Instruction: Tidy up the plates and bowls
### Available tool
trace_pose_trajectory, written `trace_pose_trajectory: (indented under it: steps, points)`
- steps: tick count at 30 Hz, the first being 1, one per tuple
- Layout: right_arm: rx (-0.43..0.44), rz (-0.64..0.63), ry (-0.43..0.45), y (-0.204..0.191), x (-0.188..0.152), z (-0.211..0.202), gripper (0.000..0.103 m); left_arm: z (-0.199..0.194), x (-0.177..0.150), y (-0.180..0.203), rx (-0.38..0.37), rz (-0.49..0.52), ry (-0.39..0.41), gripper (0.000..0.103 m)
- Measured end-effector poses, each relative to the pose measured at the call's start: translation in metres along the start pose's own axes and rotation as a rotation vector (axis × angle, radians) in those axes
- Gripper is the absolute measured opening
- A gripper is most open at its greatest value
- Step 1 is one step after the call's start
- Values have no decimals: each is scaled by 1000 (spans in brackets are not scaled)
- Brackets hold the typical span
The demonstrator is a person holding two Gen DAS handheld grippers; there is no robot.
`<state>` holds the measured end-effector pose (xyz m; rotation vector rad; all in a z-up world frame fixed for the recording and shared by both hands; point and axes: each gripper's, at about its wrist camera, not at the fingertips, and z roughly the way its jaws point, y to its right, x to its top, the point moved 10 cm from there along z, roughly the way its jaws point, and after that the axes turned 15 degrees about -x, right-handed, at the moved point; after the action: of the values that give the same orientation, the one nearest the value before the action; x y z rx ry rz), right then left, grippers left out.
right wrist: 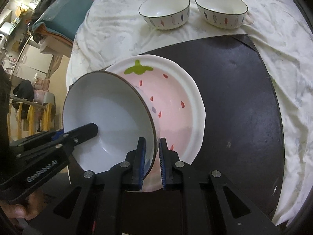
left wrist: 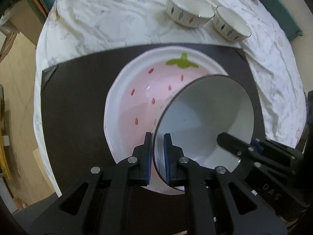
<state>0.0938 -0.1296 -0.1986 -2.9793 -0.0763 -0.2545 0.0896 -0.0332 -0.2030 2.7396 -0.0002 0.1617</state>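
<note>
Left wrist view: the held bowl covers the right part of the strawberry plate, and the plate's near edge is hidden behind the left gripper. Whether the bowl's base touches the plate cannot be determined. The left gripper is clamped narrowly on the bowl's rim, one pad inside and one outside. The right gripper grips the opposite side of the rim in the same manner (its jaws stand slightly wider). The bowl is tilted steeply above the plate, which rests on a dark mat. Two patterned bowls stand upright, side by side, on the white cloth beyond the mat.
</note>
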Motion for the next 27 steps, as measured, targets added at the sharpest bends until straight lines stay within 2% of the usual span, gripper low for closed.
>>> trace_pose_trajectory:
  steps: [7, 11, 16, 22, 27]
  points:
    - [-6, 7, -40, 0, -2, 11, 16, 7, 1, -7, 10, -39, -8, 8]
    - [18, 29, -53, -2, 2, 11, 19, 8, 4, -10, 3, -60, -7, 8]
    - [30, 57, -65, -1, 6, 12, 21, 9, 9, -8, 34, -21, 7, 8]
    - [38, 85, -86, 3, 9, 15, 22, 10, 16, -8, 14, -17, 19, 9]
    - [45, 79, -61, 1, 12, 14, 22, 12, 18, -12, 42, 3, 25, 10]
